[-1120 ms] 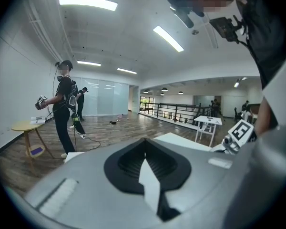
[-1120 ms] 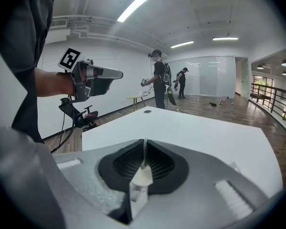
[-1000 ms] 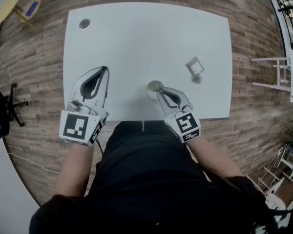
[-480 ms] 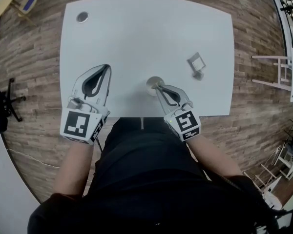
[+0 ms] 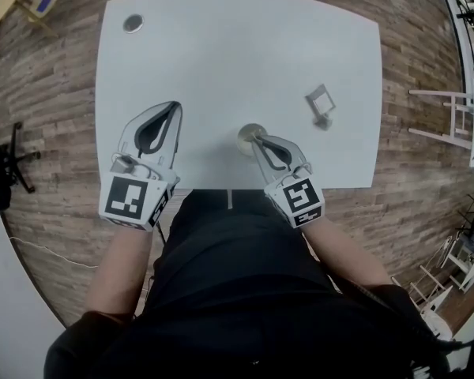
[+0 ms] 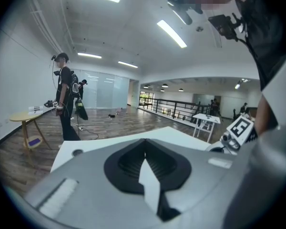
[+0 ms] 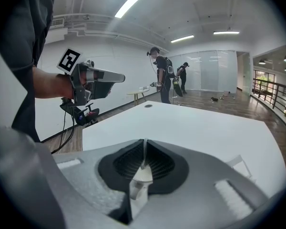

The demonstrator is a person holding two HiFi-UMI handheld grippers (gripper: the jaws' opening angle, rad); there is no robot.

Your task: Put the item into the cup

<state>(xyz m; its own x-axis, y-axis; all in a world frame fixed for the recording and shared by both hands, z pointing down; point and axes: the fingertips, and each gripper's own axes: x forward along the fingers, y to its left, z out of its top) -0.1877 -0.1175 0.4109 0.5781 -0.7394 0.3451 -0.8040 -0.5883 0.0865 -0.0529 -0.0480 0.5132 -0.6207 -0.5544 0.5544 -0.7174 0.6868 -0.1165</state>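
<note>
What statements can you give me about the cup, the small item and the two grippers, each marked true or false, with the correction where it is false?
1. The right gripper grips the cup at its rim. True.
2. The small grey item lies inside the cup. False: it lies on the white table, to the right of the cup and apart from it.
3. The left gripper holds the item. False: its jaws are together with nothing between them.
4. A round hole sits near the table's far left corner. True.
</note>
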